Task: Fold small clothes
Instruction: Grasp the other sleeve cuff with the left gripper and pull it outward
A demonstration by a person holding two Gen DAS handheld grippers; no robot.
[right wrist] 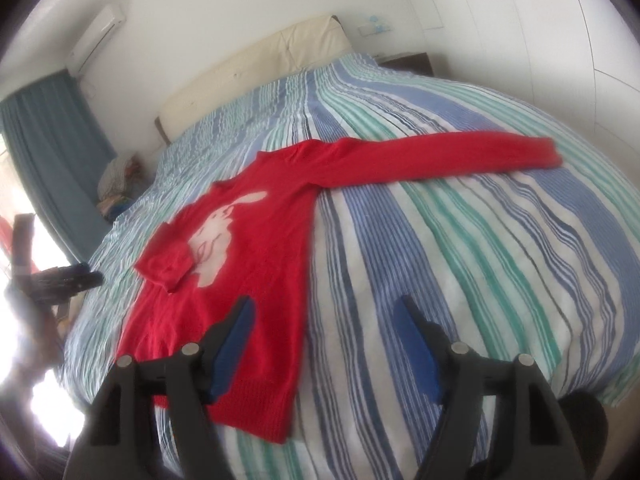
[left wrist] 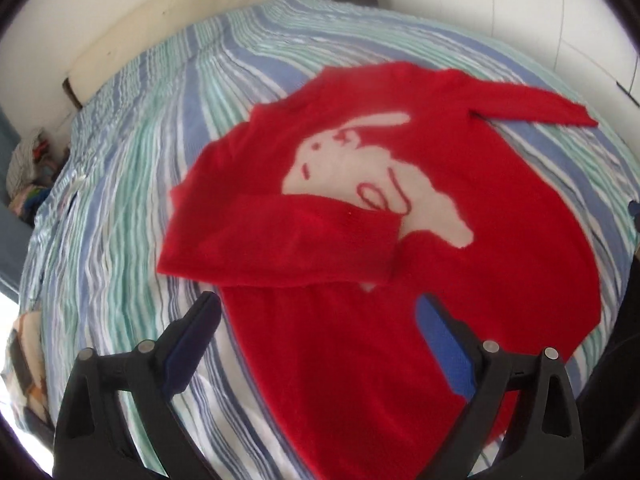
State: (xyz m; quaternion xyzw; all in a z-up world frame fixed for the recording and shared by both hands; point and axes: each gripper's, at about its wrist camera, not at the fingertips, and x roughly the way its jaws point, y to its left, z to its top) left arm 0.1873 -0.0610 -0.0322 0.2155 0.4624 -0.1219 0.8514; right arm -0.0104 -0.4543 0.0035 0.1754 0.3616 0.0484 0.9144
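A small red sweater (left wrist: 460, 280) with a white rabbit design (left wrist: 360, 168) lies flat on the striped bed. Its left sleeve (left wrist: 280, 244) is folded across the chest. Its right sleeve (left wrist: 532, 104) stretches straight out to the right. My left gripper (left wrist: 320, 312) is open and empty, hovering just above the sweater's lower body. In the right wrist view the sweater (right wrist: 256, 248) lies left of centre with the outstretched sleeve (right wrist: 440, 156) beyond. My right gripper (right wrist: 324, 316) is open and empty above the sweater's lower right edge. The left gripper (right wrist: 68, 276) shows at the far left.
The bed (right wrist: 460, 240) has a blue, green and white striped cover and a cream headboard (right wrist: 256, 68). A pile of clothes (right wrist: 120, 180) sits by the bed's far left side. A blue curtain (right wrist: 52, 152) hangs at the left; white walls lie behind.
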